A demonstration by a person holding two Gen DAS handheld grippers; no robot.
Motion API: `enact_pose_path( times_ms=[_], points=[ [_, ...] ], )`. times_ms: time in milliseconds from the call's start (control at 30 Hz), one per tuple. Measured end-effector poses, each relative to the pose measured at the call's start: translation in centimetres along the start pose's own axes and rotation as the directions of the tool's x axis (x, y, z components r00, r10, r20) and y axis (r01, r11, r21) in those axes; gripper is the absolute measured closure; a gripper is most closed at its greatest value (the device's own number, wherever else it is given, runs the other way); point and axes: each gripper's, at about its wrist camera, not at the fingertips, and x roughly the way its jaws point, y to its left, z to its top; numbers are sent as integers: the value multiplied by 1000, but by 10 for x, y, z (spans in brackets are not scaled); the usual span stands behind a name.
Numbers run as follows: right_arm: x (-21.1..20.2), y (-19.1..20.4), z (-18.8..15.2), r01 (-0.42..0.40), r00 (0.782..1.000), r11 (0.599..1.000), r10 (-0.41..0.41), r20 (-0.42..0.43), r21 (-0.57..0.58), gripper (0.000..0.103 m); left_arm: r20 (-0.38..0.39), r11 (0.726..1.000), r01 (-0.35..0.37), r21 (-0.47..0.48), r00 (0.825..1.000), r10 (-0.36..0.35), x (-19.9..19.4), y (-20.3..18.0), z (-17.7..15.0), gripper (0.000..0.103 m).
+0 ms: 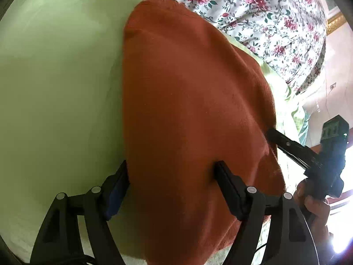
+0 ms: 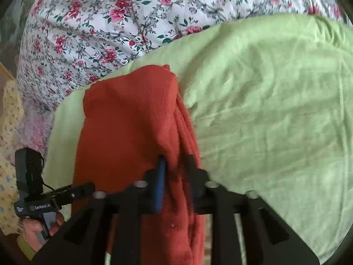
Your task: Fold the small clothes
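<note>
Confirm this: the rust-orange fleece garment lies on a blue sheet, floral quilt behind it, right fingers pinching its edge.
Wrong colour: the sheet is light green, as the right wrist view shows. The rust-orange fleece garment, floral quilt and right fingers are as stated.

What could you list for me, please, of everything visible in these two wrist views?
orange cloth: one, rust orange, lying folded on the green sheet.
green sheet: one, light green, spread under the cloth.
floral bedding: one, white with red flowers, beyond the sheet.
left tongs: one, black, open astride the cloth's near part.
right tongs: one, black, closed on the cloth's layered edge.
left hand: one, gripping its handle.
right hand: one, gripping its handle.
</note>
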Motion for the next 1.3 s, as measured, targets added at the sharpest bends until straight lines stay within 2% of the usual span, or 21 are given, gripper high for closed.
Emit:
enact_pose_path(
  times_ms=[33,100,200,267,300,333,367,400,467,567,667,767,933,1033,1133,1200,1267,1300],
  points=[
    [-1,0,-1,20,1000,1000,-20,5,-8,43,1,1000,2,-2,1000,-2,1,0,0,26],
    [-3,-2,-5,26,1000,999,-25,13,-21,42,1,1000,9,-3,1000,-9,1,1,0,27],
    [9,-11,-8,-39,998,999,40,-47,24,42,3,999,41,2,999,-41,3,0,2,33],
    [19,-19,-8,-78,995,995,82,-62,66,43,5,997,81,-2,997,-81,5,2,3,48],
    [21,-24,-8,-110,991,989,117,-67,101,45,3,994,111,-14,994,-111,5,5,3,53],
    [23,-28,-7,-135,987,982,146,-73,133,58,3,990,138,-26,990,-138,4,7,4,62],
    [26,-31,-7,-171,978,970,188,-85,172,76,8,988,153,-32,988,-153,2,9,3,69],
    [30,-34,-7,-221,963,948,249,-104,229,77,14,985,166,-37,986,-166,-1,9,3,71],
    [30,-32,-11,-218,962,943,251,-109,250,81,29,980,194,-47,981,-193,-11,10,1,76],
    [18,-17,-13,-207,967,950,235,-101,234,85,57,975,220,-29,974,-218,-34,10,-7,78],
    [7,6,-18,-259,955,939,285,-87,228,86,89,974,225,-3,971,-224,-70,19,-22,78],
    [2,41,-29,-315,936,929,338,-99,193,87,120,978,209,-8,971,-207,-109,44,-43,78],
    [20,112,-60,-412,885,900,432,-172,141,87,168,983,158,-91,976,-141,-175,107,-86,78],
    [37,152,-81,-464,848,877,480,-224,124,87,204,982,128,-142,974,-98,-209,142,-113,78],
    [49,188,-94,-501,820,861,506,-267,91,87,233,973,115,-201,970,-67,-229,171,-137,78],
    [57,208,-102,-510,811,858,504,-298,63,87,238,967,108,-231,970,-52,-233,185,-148,78],
    [64,217,-107,-504,810,862,494,-317,54,87,231,961,97,-259,972,-36,-228,195,-157,78],
    [69,216,-109,-489,816,871,476,-327,48,87,227,958,97,-271,973,-34,-223,197,-159,78]
  ],
)
